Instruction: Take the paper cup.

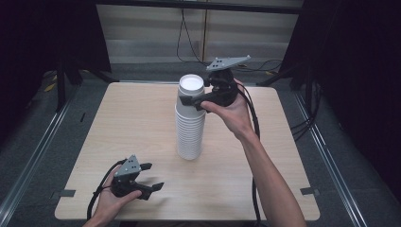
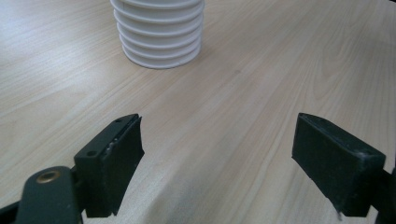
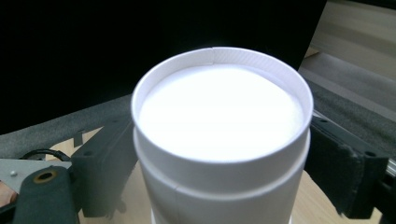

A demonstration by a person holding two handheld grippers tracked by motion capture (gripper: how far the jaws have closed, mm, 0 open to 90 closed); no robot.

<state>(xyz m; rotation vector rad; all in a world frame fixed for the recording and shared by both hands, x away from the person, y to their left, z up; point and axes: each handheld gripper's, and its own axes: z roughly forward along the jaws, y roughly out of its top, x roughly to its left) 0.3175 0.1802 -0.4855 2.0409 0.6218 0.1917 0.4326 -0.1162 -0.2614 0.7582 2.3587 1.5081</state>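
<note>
Atop the tabletop (image 1: pixel 142 118) stack (image 1: pixel 190 127), the right gripper (image 1: pixel 198 101) clasps the light, crushable top cup (image 1: pixel 191 90) below its rim, left gripper (image 1: pixel 150 179) jaws apart, empty.

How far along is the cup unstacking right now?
Nothing looks done yet: no cup stands apart from the stack on the table. In hand: the right hand-held gripper clamps the top cup. Left: lifting it off and setting it down; the left hand-held gripper rests open, empty.
</note>
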